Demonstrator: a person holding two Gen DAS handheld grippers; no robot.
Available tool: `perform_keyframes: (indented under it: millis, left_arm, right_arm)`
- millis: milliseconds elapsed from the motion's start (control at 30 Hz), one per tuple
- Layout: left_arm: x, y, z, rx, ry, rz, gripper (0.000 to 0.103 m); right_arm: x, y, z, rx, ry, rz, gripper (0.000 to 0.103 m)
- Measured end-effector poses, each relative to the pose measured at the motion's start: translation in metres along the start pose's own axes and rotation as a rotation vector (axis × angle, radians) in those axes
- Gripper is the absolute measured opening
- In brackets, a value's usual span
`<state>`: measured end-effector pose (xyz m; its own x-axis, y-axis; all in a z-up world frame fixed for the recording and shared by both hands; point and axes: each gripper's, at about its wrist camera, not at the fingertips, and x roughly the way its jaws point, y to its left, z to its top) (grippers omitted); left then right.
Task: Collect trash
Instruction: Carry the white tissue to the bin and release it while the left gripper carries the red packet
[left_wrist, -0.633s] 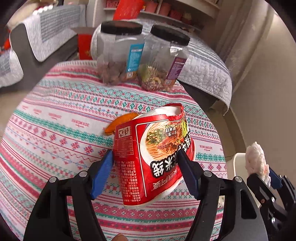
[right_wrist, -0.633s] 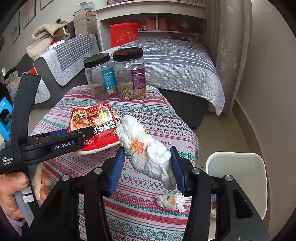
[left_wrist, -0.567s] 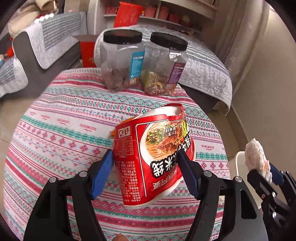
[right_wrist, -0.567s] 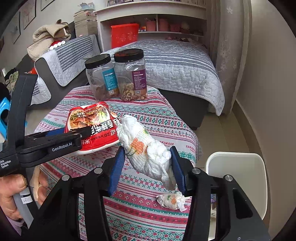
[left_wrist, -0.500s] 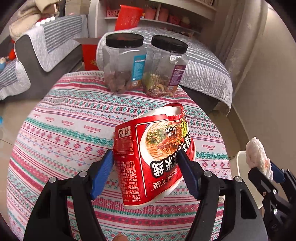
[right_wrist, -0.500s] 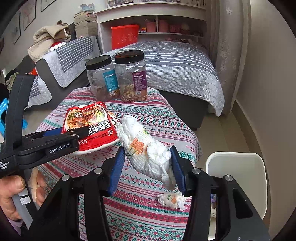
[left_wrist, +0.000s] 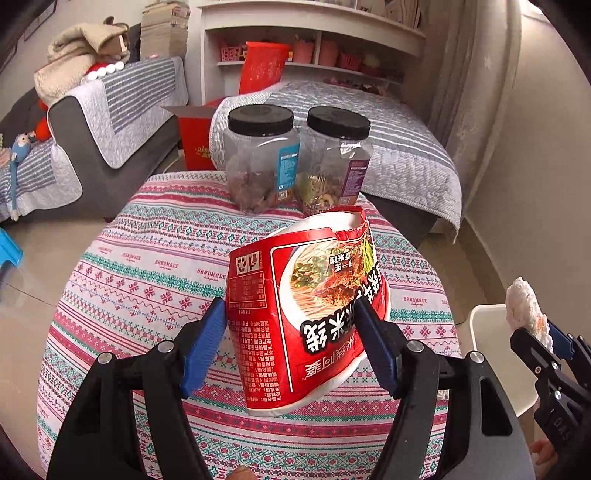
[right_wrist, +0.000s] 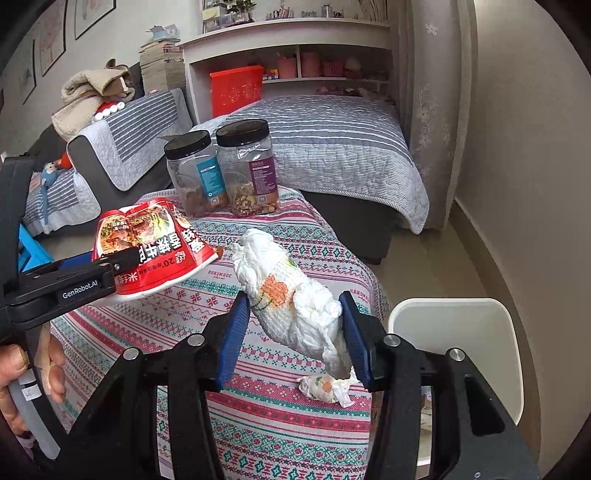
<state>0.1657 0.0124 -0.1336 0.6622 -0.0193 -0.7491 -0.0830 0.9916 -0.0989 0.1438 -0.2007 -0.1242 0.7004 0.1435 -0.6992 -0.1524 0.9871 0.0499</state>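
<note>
A crushed red instant-noodle cup (left_wrist: 306, 314) hangs above the patterned tablecloth (left_wrist: 147, 277), pinched between the blue pads of my left gripper (left_wrist: 289, 306). From the right wrist that cup (right_wrist: 147, 243) and left gripper (right_wrist: 110, 266) sit at the left, a hand below them. My right gripper (right_wrist: 294, 301) is shut on a long wad of white tissue (right_wrist: 291, 302) with an orange print, held over the table's right side. The left wrist view catches this wad (left_wrist: 524, 302) and the right gripper (left_wrist: 543, 336) at its right edge. A small crumpled tissue (right_wrist: 325, 387) lies on the cloth near the right edge.
A white bin (right_wrist: 454, 314) stands on the floor just right of the table. Two clear jars with black lids (left_wrist: 262, 158) (left_wrist: 336, 162) stand at the table's far edge. A bed (right_wrist: 332, 140) lies beyond, a sofa (left_wrist: 110, 122) at the left.
Both grippers have risen and drawn back from the table with their loads. The jars and cloth look smaller and lower, and the orange scrap beside the cup is now hidden behind it.
</note>
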Motion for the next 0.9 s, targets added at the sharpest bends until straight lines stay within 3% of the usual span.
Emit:
perform_keyframes:
  millis: [533, 900]
  left_arm:
    - [-0.024, -0.049, 0.001, 0.065, -0.09, -0.02, 0.069]
    - [-0.03, -0.095, -0.006, 0.122, -0.11, -0.082, 0.069]
  right_arm:
    - [-0.022, -0.054, -0.009, 0.065, -0.04, -0.113, 0.047]
    - [-0.036, -0.103, -0.023, 0.124, -0.035, -0.181, 0.047]
